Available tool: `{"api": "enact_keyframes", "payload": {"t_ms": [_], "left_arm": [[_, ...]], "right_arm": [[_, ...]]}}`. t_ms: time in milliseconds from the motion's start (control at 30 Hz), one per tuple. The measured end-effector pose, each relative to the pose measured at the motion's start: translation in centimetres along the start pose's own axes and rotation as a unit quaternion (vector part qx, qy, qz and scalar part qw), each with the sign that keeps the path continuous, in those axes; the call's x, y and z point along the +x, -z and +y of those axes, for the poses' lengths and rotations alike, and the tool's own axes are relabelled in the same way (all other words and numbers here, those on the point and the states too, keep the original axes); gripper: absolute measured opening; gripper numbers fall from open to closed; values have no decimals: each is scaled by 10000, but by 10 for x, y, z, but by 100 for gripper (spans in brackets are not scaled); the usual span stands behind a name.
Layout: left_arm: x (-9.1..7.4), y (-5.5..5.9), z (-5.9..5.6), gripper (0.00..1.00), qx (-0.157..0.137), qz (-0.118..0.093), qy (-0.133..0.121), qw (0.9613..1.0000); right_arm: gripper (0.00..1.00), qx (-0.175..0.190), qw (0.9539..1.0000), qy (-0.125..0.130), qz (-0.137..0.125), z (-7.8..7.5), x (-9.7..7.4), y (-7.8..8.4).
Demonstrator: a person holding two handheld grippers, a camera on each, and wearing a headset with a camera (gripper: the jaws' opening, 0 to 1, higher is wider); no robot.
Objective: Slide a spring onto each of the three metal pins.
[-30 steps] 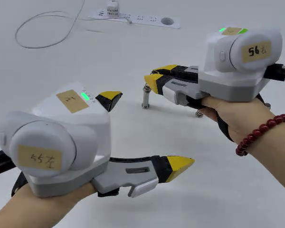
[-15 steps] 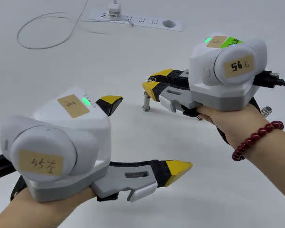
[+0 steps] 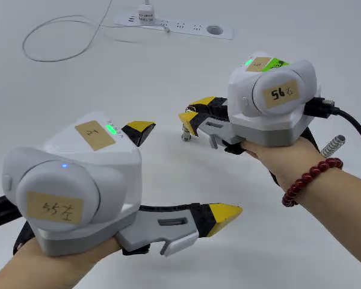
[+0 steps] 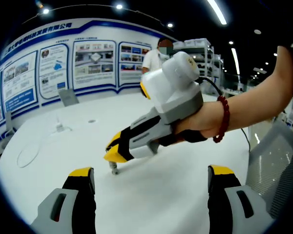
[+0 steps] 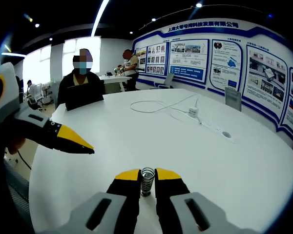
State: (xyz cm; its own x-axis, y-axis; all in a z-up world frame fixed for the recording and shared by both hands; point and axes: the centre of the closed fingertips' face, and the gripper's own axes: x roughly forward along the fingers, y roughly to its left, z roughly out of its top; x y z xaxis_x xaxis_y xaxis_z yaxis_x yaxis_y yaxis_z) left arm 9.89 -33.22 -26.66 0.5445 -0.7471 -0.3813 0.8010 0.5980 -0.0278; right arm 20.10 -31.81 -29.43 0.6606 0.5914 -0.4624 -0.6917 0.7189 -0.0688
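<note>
A small coil spring (image 5: 147, 180) stands upright between the yellow tips of my right gripper (image 5: 147, 173), which is shut on it. In the head view this gripper (image 3: 188, 115) sits just above a short metal pin (image 3: 185, 131) standing on the white table. The left gripper view shows the same pin (image 4: 115, 168) under the right gripper's tip. My left gripper (image 3: 183, 171) hovers at the lower left, open, with nothing between its jaws (image 4: 150, 170). Another ribbed metal piece (image 3: 334, 146), a spring or a sprung pin, lies past the right wrist.
A white power strip (image 3: 174, 24) and a looped white cable (image 3: 54, 36) lie at the far edge of the table (image 3: 259, 241). A person in dark clothes (image 5: 83, 80) sits at the table's far side in the right gripper view.
The right gripper's body has swung left and lower, bringing its tips closer down over the pin. The left gripper has hardly moved.
</note>
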Motion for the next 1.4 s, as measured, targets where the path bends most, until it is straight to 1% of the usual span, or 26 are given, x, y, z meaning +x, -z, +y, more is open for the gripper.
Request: {"api": "enact_keyframes", "payload": {"t_ms": [133, 300, 500, 667, 733, 833, 867, 933, 1067, 1167, 1233, 1400], "left_arm": [[-1, 2, 2, 98, 12, 36, -26, 10000], [-1, 1, 4, 98, 21, 31, -48, 10000], [-1, 1, 4, 98, 28, 30, -57, 10000], [-1, 1, 4, 98, 30, 38, -52, 10000], [-1, 1, 4, 98, 34, 36, -51, 10000], [-1, 1, 4, 98, 37, 46, -62, 10000], [-2, 1, 5, 98, 39, 51, -64, 10000], [-2, 1, 5, 98, 36, 53, -72, 10000], [-2, -1, 7, 98, 43, 79, -92, 9999], [-2, -4, 8, 99, -3, 34, -103, 9999], [-3, -6, 9, 99, -26, 17, -111, 9999], [-5, -9, 10, 99, -44, 22, -135, 9999]], "right_arm": [[12, 1, 10000, 10, 49, 0, 2, 4], [12, 31, 9999, 37, 119, -1, 5, 9], [12, 81, 9998, 38, 202, -1, 9, 15], [12, 129, 9997, 38, 187, -2, 10, 14], [12, 139, 9997, 36, 218, -2, 10, 16], [18, 189, 9995, 8, 251, -1, 10, 17], [18, 215, 9995, -1, 241, 0, 9, 17], [19, 210, 9995, 3, 221, 0, 7, 14], [22, 242, 9997, -10, 86, 1, -1, 4], [23, 233, 9997, -13, 18, 1, -7, -3], [26, 286, 9996, -5, 7, 1, -11, -5], [29, 331, 9994, 42, 16, -4, -25, -10]]}}
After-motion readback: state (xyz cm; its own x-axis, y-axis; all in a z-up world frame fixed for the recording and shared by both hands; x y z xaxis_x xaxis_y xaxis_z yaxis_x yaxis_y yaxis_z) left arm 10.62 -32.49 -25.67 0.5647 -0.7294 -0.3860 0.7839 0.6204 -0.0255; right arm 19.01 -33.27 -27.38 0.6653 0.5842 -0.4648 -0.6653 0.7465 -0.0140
